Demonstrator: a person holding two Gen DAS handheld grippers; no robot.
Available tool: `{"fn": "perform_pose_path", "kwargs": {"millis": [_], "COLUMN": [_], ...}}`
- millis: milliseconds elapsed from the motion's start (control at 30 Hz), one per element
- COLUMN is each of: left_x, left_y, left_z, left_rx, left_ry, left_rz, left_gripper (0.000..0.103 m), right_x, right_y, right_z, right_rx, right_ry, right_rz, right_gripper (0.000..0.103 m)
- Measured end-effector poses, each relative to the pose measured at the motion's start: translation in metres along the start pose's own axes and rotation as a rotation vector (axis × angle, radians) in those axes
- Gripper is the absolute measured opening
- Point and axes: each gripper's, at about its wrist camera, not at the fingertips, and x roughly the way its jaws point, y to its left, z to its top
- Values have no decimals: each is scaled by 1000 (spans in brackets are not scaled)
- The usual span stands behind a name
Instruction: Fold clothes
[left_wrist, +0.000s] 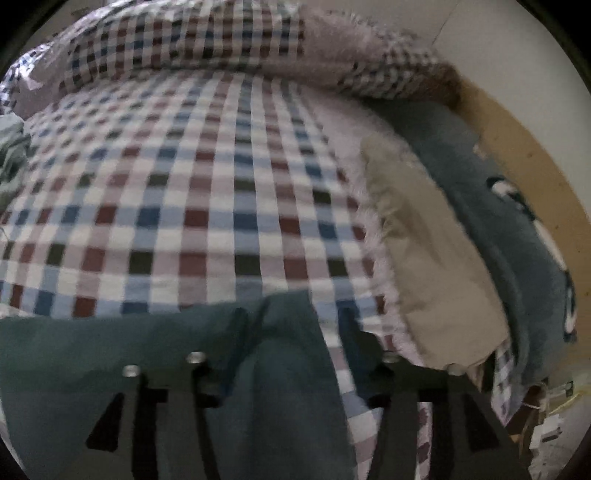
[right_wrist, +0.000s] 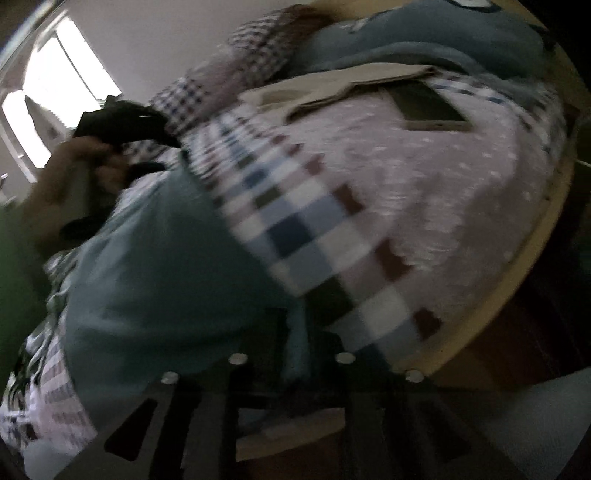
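A teal garment (left_wrist: 155, 354) lies on a checked bedspread (left_wrist: 207, 192) at the near edge in the left wrist view. My left gripper (left_wrist: 291, 343) has its fingers wide apart, with the garment draped over the left finger (left_wrist: 236, 332) and lying between them. In the blurred right wrist view the same teal garment (right_wrist: 159, 273) spreads left, and my right gripper (right_wrist: 295, 332) is shut on a fold of it at the bed's edge. The person's left hand and the other gripper (right_wrist: 122, 125) show at the upper left there.
A beige folded garment (left_wrist: 424, 251) and a blue-grey plush blanket (left_wrist: 509, 229) lie along the bed's right side. A rumpled checked duvet (left_wrist: 221, 40) sits at the far end. A phone (right_wrist: 428, 107) lies on the bed. The wooden bed frame (right_wrist: 491, 295) borders the mattress.
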Motion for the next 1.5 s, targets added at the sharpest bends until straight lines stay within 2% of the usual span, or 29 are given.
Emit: {"fn": "perform_pose_path", "kwargs": {"millis": [33, 100, 167, 233, 400, 467, 500, 533, 600, 633, 767, 867, 933, 1100, 1233, 1267, 1300, 1333, 1367, 1500], "left_x": [-8, -31, -54, -76, -124, -132, -132, -130, -126, -123, -110, -99, -92, -72, -57, -55, -53, -50, -49, -45], "left_y": [5, 24, 46, 69, 159, 192, 203, 214, 232, 237, 236, 232, 228, 235, 231, 232, 232, 233, 235, 242], "left_z": [3, 9, 11, 9, -16, -29, -36, -43, -57, -64, -84, -87, -87, -75, -70, -70, -69, -68, -69, -73], "left_rx": [-9, -25, -25, -34, -116, -141, -147, -154, -169, -173, -180, -161, -148, -195, -192, -194, -196, -202, -210, -240], "left_ry": [-13, -42, -79, -117, -182, -189, -186, -174, -151, -146, -140, -118, -101, -56, -29, -28, -27, -28, -31, -46], "left_rz": [-17, -37, 1, 18, 10, 10, 5, -10, -51, -95, -231, -309, -348, -336, -322, -318, -315, -314, -313, -308], "left_gripper": [66, 66, 68, 76, 79, 79, 79, 79, 79, 79, 79, 78, 70, 54, 50, 48, 44, 43, 39, 32], "right_x": [-1, -3, -10, -17, -32, -34, -34, -34, -33, -32, -31, -22, -10, 57, 94, 102, 111, 120, 130, 161], "right_y": [-4, -12, -18, -19, -2, 7, 14, 21, 34, 42, 85, 113, 128, 150, 174, 182, 192, 201, 208, 212], "right_z": [1, 4, 9, 14, 30, 38, 43, 49, 59, 64, 85, 102, 114, 148, 164, 165, 165, 165, 167, 179], "right_rx": [18, 54, 77, 85, 29, 6, -9, -25, -57, -73, -187, -272, -315, -305, -347, -381, -421, -462, -489, -460], "right_ry": [-4, -13, -41, -73, -143, -155, -157, -159, -163, -164, -178, -189, -186, -73, -24, -7, 11, 29, 48, 108], "right_rz": [-25, -71, -97, -120, -102, -63, -35, -7, 50, 72, 128, 169, 201, 252, 344, 352, 345, 337, 331, 326], "right_gripper": [28, 29, 29, 30, 32, 38, 45, 50, 50, 50, 51, 63, 76, 76, 74, 69, 47, 32, 31, 31]}}
